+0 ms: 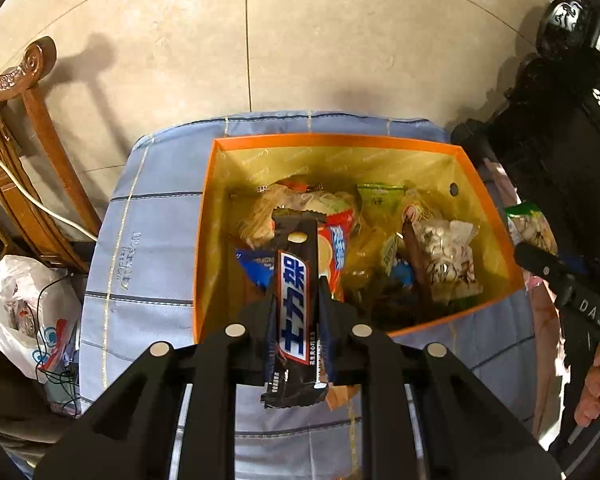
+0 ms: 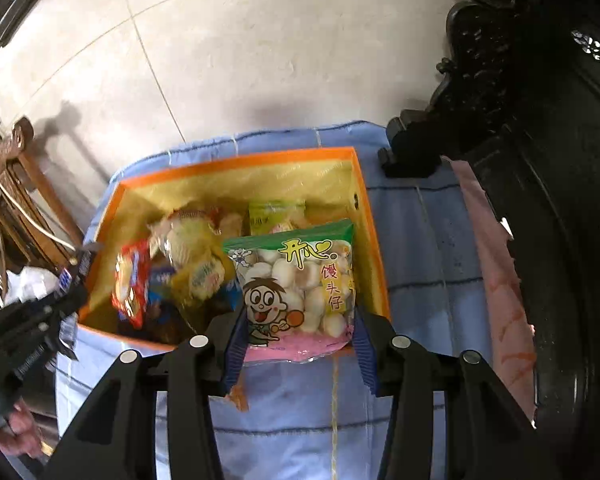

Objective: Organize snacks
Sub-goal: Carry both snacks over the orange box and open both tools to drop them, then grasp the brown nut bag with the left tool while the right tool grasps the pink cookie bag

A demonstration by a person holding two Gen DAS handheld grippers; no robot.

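Observation:
An orange box (image 1: 332, 141) with a yellow lining holds several snack packets on a blue checked cloth. It also shows in the right wrist view (image 2: 236, 162). My left gripper (image 1: 296, 300) is shut on a black chocolate bar (image 1: 295, 300) and holds it over the box's near edge. My right gripper (image 2: 298, 320) is shut on a clear bag of small white buns (image 2: 300, 284) with a cartoon face, held over the box's near right corner. The left gripper and its bar show at the left of the right wrist view (image 2: 66, 280).
The blue cloth (image 1: 140, 240) covers the surface under the box. A carved wooden chair (image 1: 24, 128) and a white plastic bag (image 1: 24, 304) are at the left. Dark carved furniture (image 2: 540, 160) stands at the right. A pink cloth (image 2: 496, 280) lies beside it.

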